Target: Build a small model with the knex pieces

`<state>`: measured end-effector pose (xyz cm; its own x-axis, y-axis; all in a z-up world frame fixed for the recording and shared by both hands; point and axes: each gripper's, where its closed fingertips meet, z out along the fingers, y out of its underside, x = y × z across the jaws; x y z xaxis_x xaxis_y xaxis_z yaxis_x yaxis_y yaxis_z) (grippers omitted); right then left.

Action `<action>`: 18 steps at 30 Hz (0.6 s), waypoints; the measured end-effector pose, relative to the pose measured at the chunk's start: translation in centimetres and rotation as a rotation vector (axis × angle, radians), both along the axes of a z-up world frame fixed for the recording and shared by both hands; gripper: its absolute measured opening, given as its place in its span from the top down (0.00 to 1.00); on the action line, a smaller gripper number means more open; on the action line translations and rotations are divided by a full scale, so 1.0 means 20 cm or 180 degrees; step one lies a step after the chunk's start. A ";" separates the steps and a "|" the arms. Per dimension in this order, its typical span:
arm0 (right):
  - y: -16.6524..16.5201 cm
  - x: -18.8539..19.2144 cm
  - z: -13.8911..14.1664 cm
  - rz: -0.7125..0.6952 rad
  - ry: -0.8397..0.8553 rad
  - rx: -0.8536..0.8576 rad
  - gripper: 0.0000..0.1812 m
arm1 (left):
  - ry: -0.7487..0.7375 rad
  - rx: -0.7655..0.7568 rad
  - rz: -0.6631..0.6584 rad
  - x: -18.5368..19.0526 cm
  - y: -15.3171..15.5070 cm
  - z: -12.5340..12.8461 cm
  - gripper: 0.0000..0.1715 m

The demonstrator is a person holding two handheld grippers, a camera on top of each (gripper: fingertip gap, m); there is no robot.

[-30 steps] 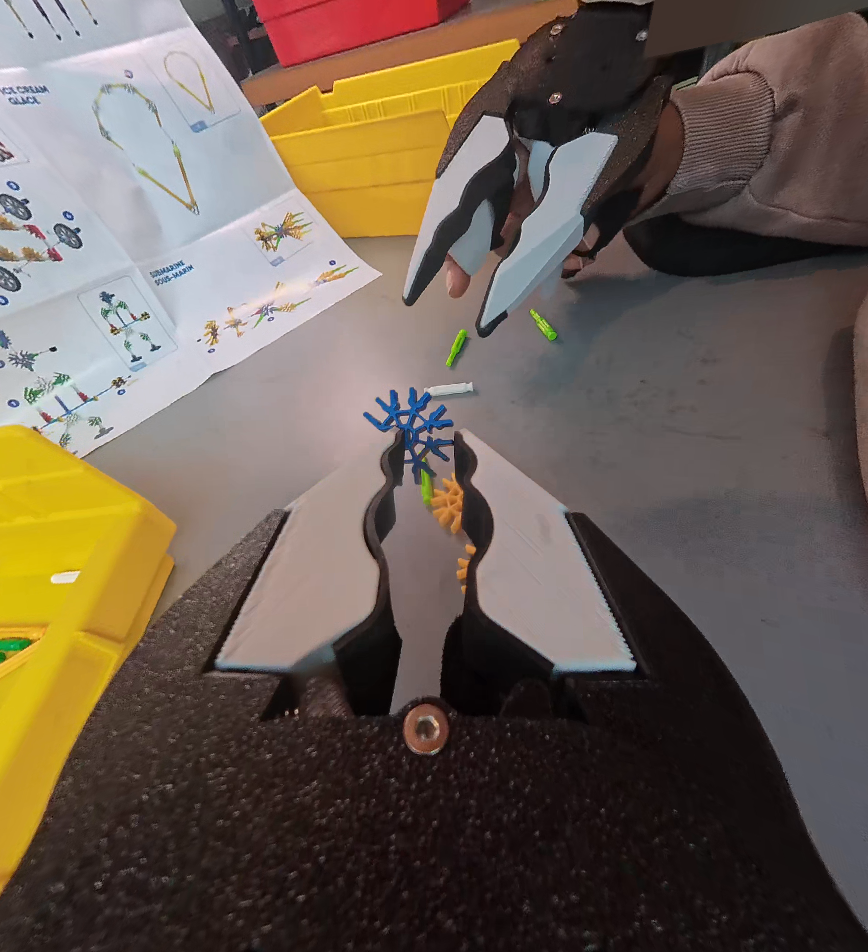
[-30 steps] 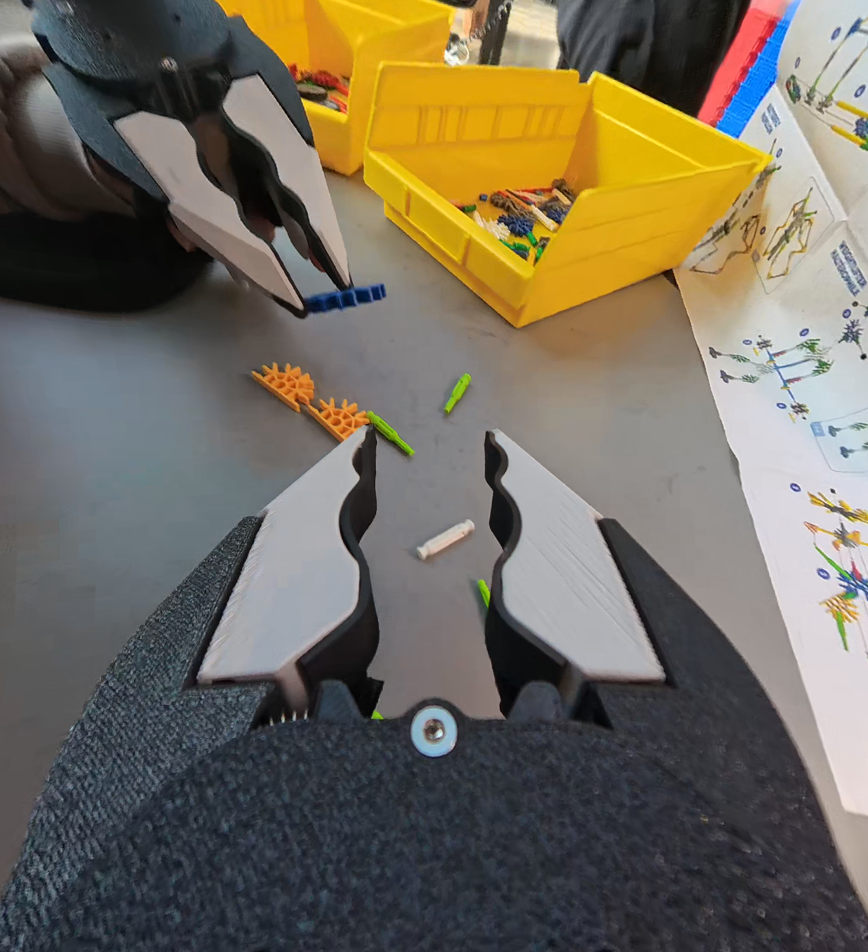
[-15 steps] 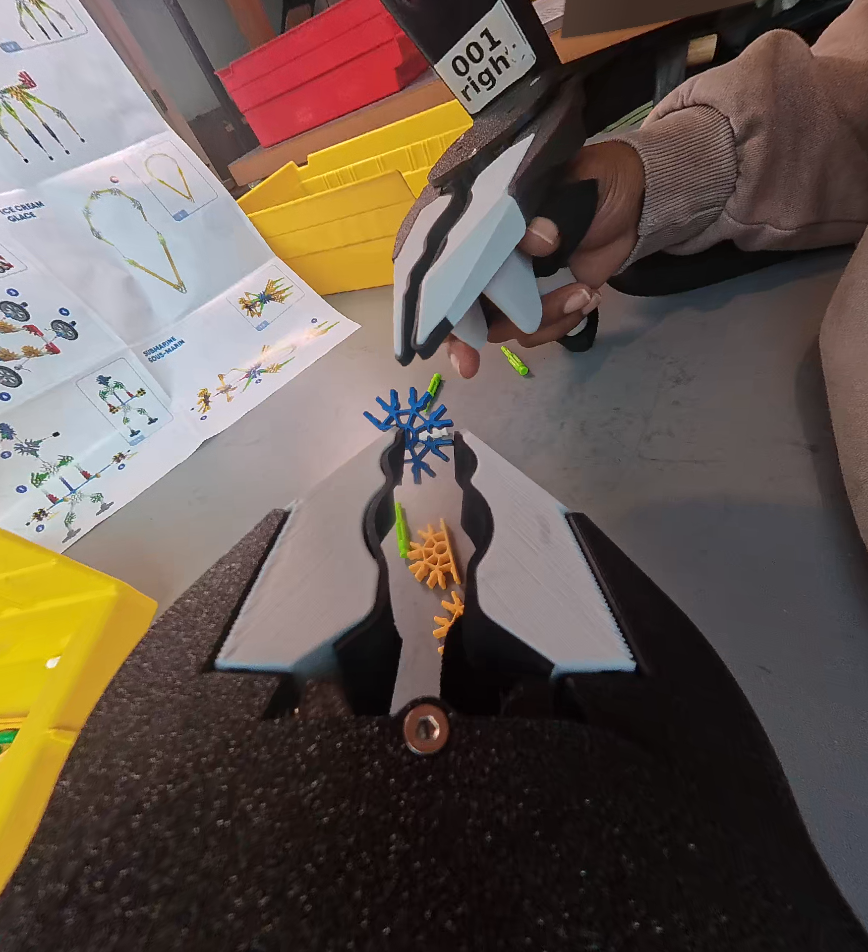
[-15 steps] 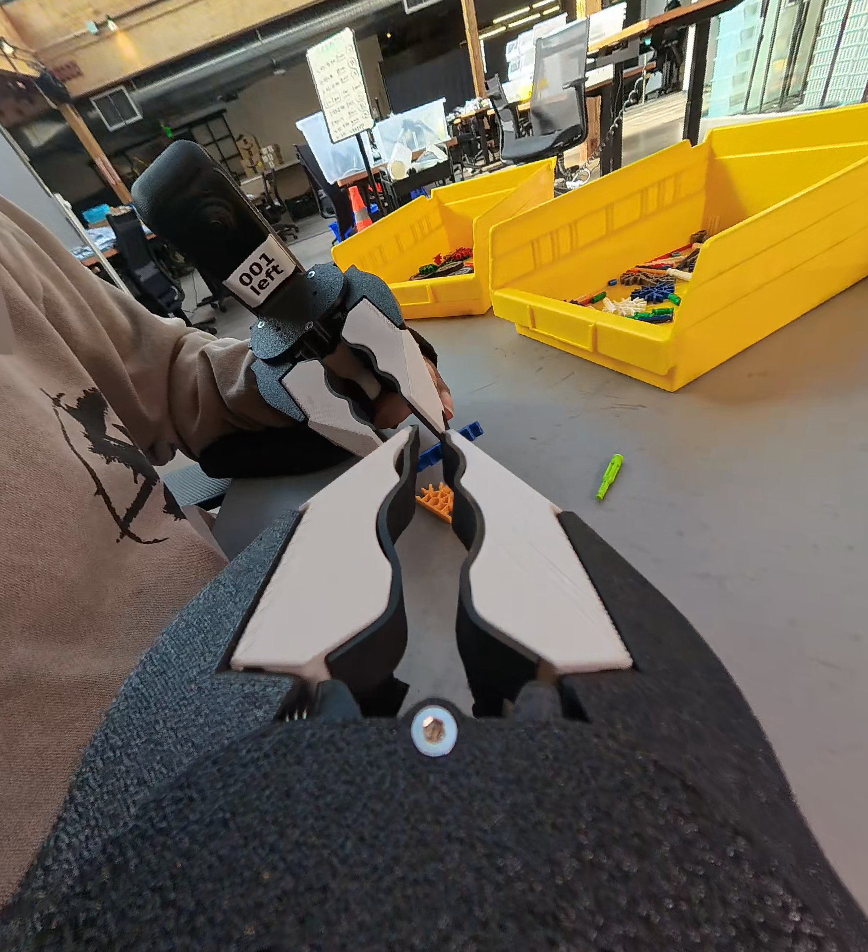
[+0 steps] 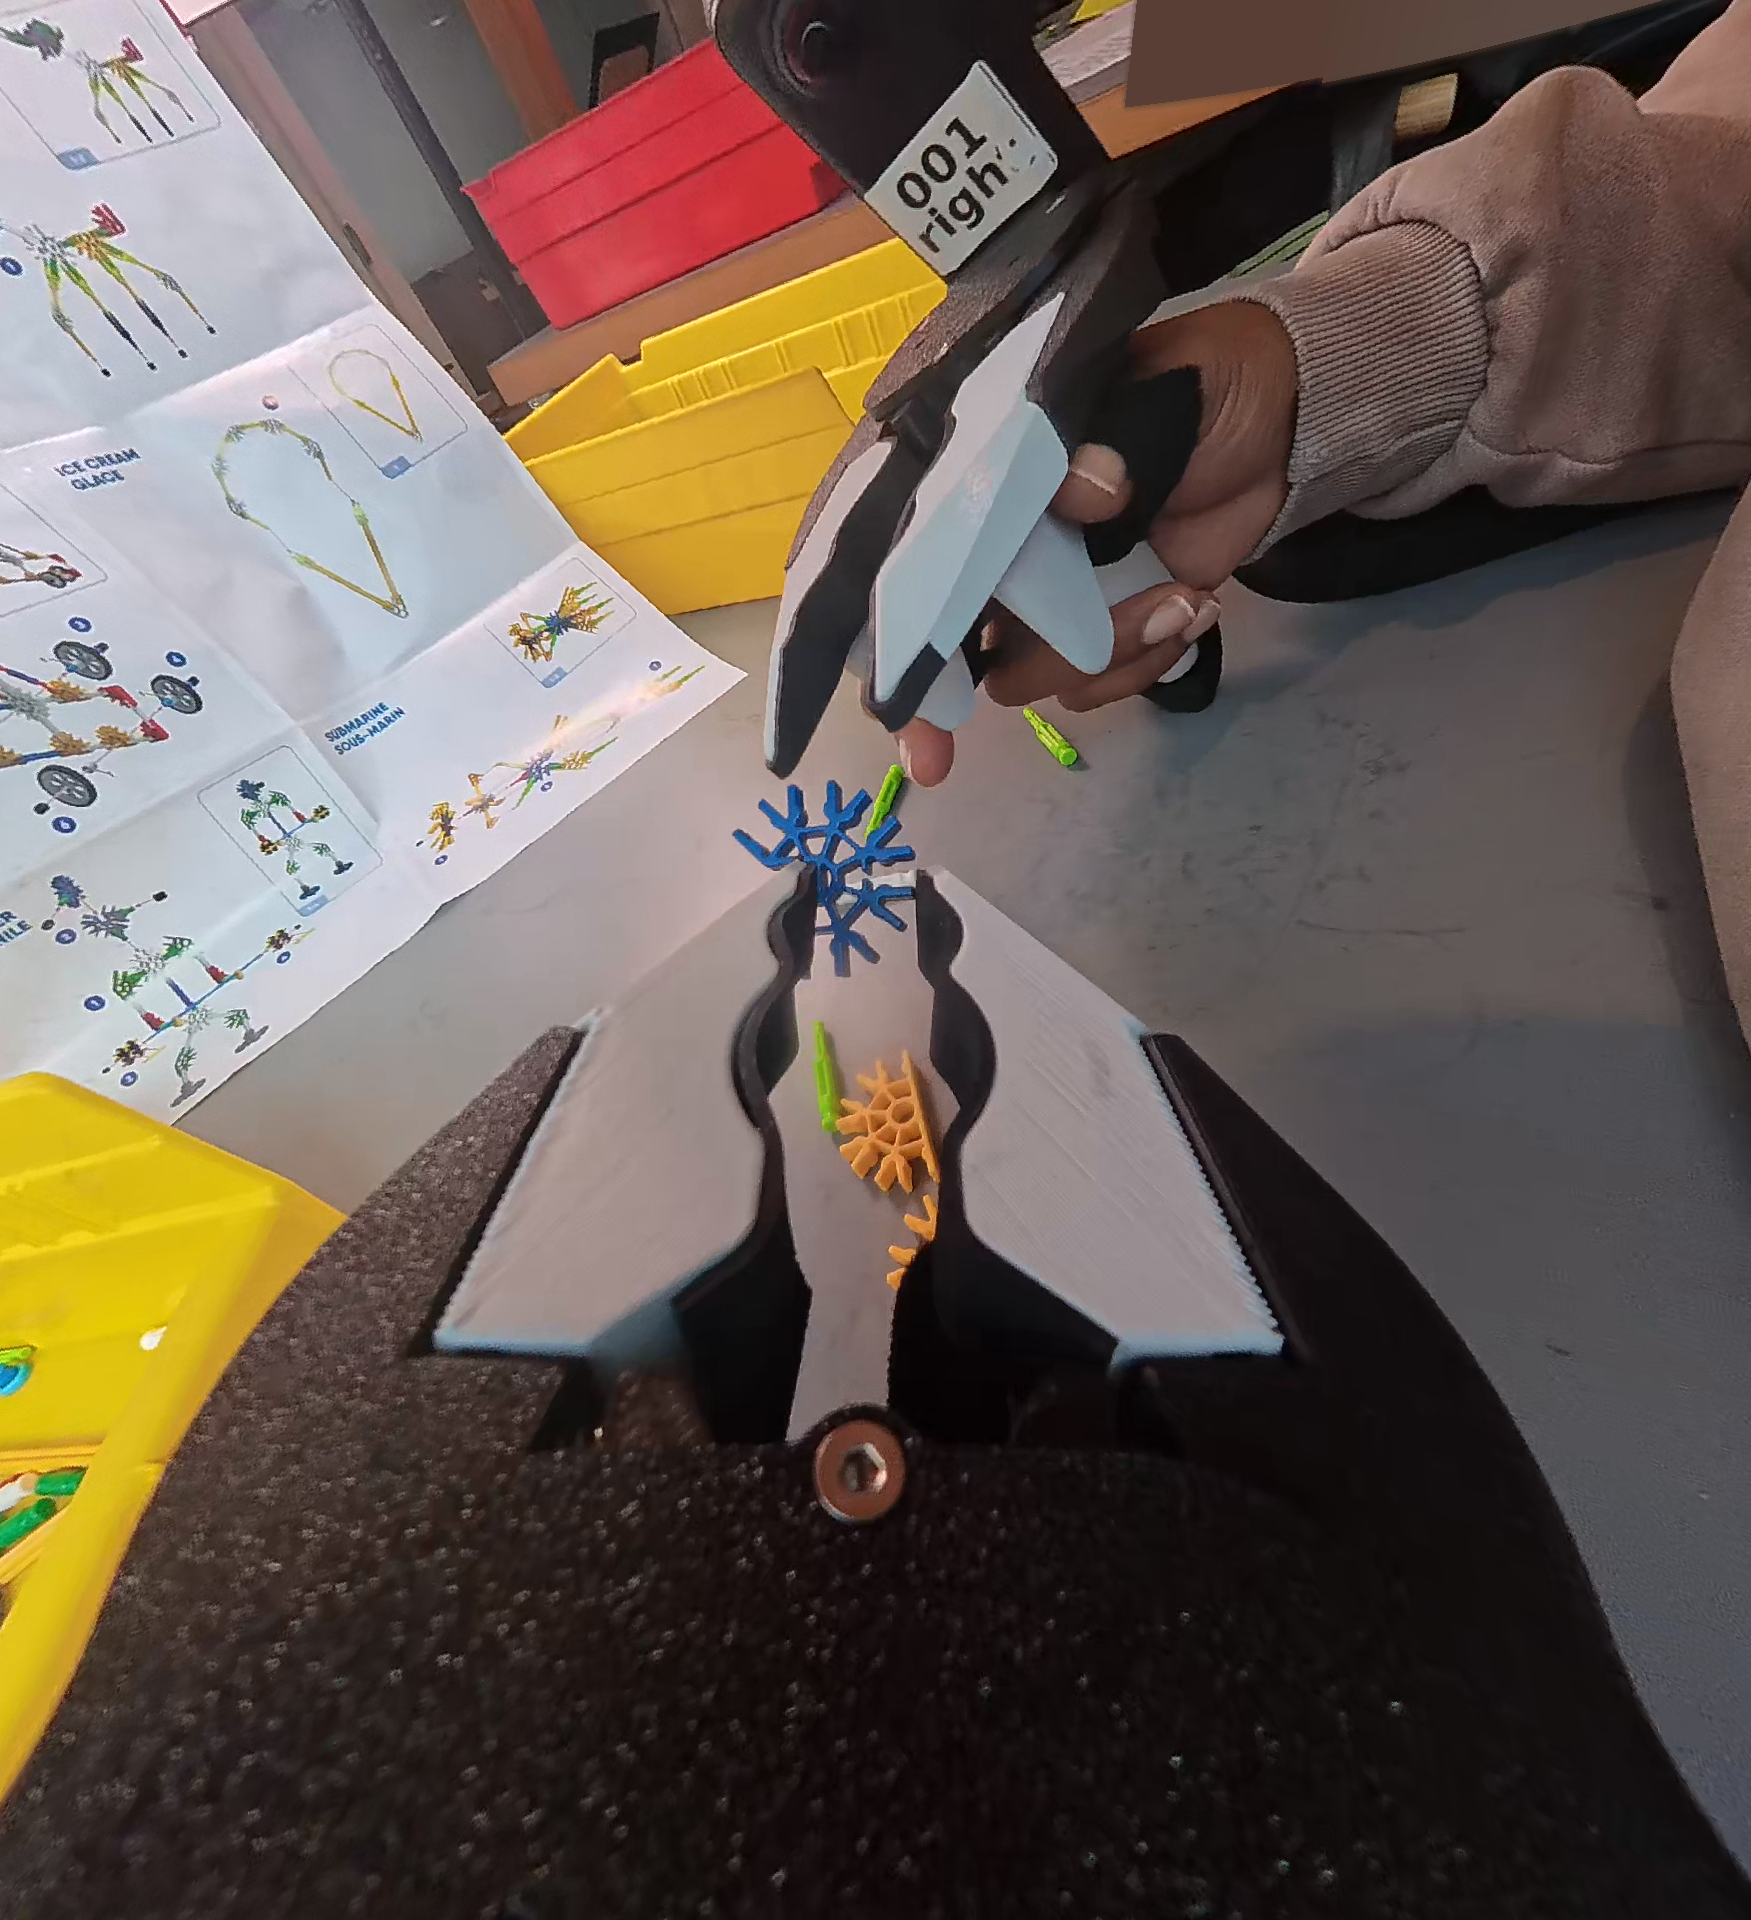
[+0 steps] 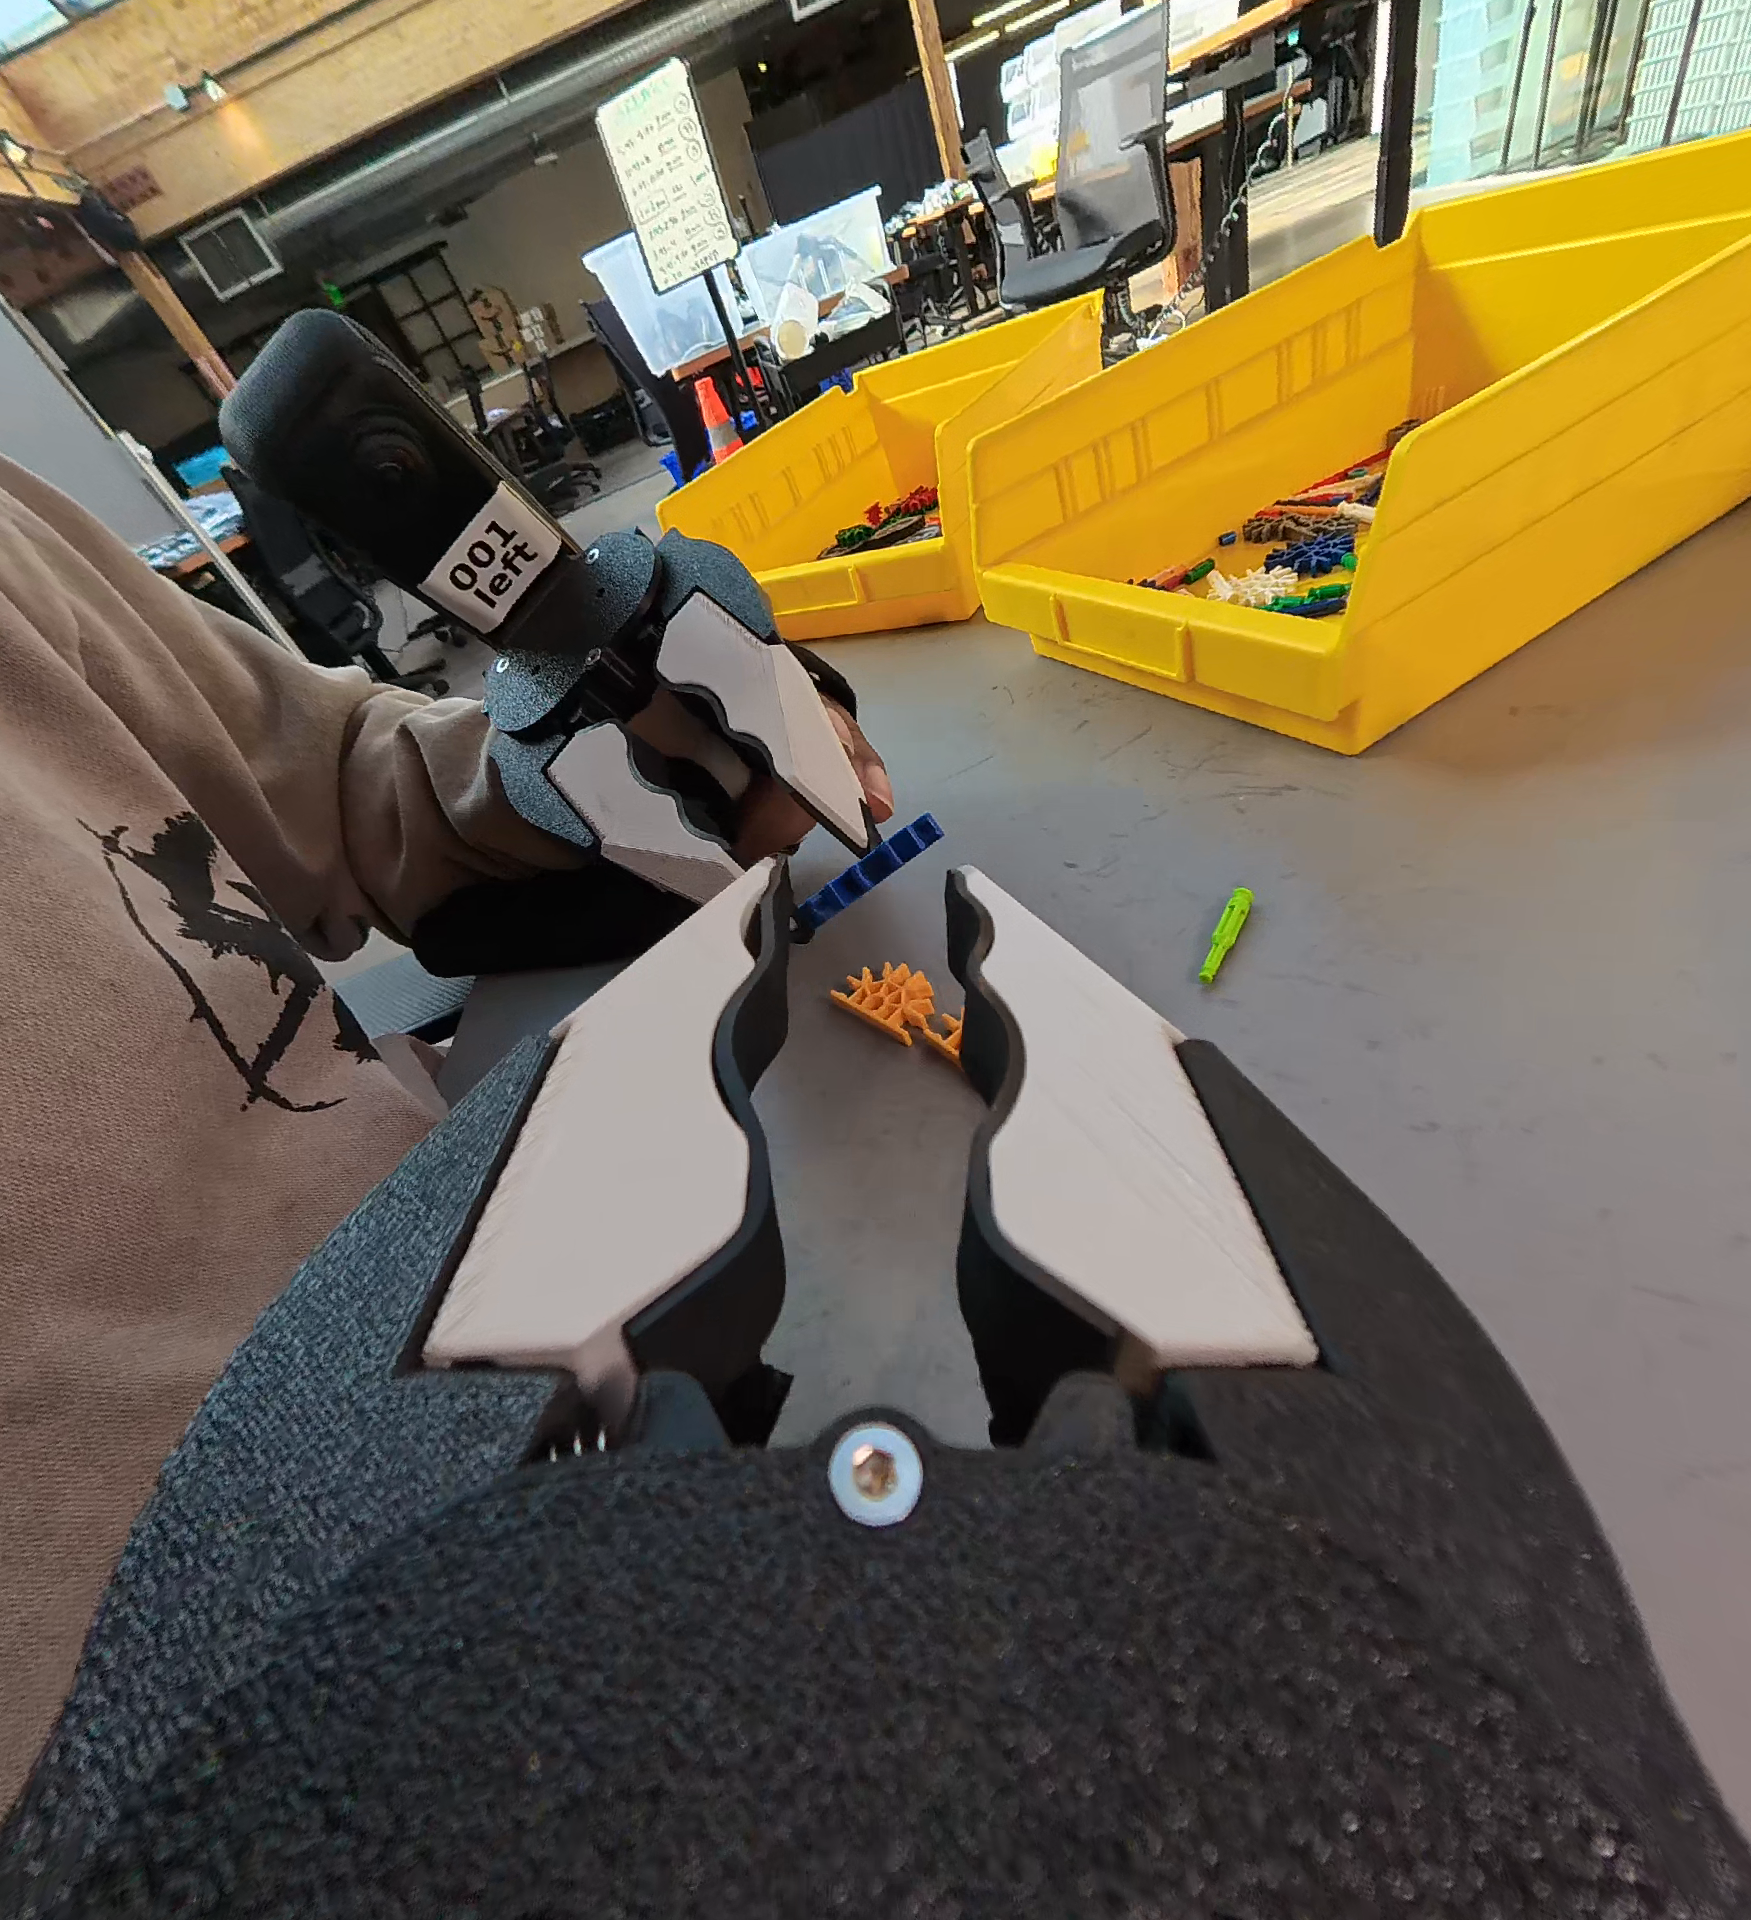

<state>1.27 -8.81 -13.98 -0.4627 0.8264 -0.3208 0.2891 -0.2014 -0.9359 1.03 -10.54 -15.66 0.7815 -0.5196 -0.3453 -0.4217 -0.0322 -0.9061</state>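
Note:
My left gripper [image 5: 855, 883] is shut on a blue snowflake-shaped connector [image 5: 829, 852] and holds it above the grey table. It shows edge-on in the right wrist view [image 6: 881, 868]. My right gripper [image 6: 866, 873] is open, its tips on either side of the connector's free end. In the left wrist view the right gripper [image 5: 835, 743] hangs just above the connector. The left gripper [image 6: 819, 857] faces it tip to tip. Two orange fan-shaped connectors [image 5: 886, 1127] [image 6: 886, 1003] lie on the table beneath, beside a green rod [image 5: 825, 1075].
Other green rods [image 5: 1047, 736] [image 6: 1224, 935] lie loose on the table. Yellow parts bins [image 6: 1370, 623] [image 6: 850, 582] stand at the back, another [image 5: 71, 1299] near left. A folded instruction sheet [image 5: 227, 623] lies left. The person's sleeve [image 6: 123, 831] is close by. Less than 4 cm separates the two grippers' tips. Left tips and right tips are each some 9 cm from the green rod [image 5: 825, 1075].
The right gripper swung up from the table towards the left one, narrowed, then opened again around the blue connector's end. The left gripper kept hold of the connector.

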 end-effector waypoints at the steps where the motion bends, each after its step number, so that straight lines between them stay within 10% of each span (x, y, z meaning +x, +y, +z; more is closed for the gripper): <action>1: -0.01 0.00 0.00 0.0026 -0.0019 0.0000 0.85 | 0.0005 0.0021 -0.0019 0.01 0.00 0.00 0.89; 5: -0.03 0.01 0.00 0.0099 0.0011 0.0063 1.00 | 0.0039 0.0055 -0.0044 0.02 -0.01 0.01 0.89; 18: 0.38 0.06 0.01 -0.1002 0.0097 0.0938 0.86 | 0.0074 -0.0733 0.1412 -0.58 0.02 -0.15 0.89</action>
<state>2.37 -1.11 -13.79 -0.1790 0.9830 -0.0400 0.2275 0.0018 -0.9738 -10.50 -10.10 -18.68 0.9380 -0.2037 -0.2806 -0.3421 -0.4113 -0.8449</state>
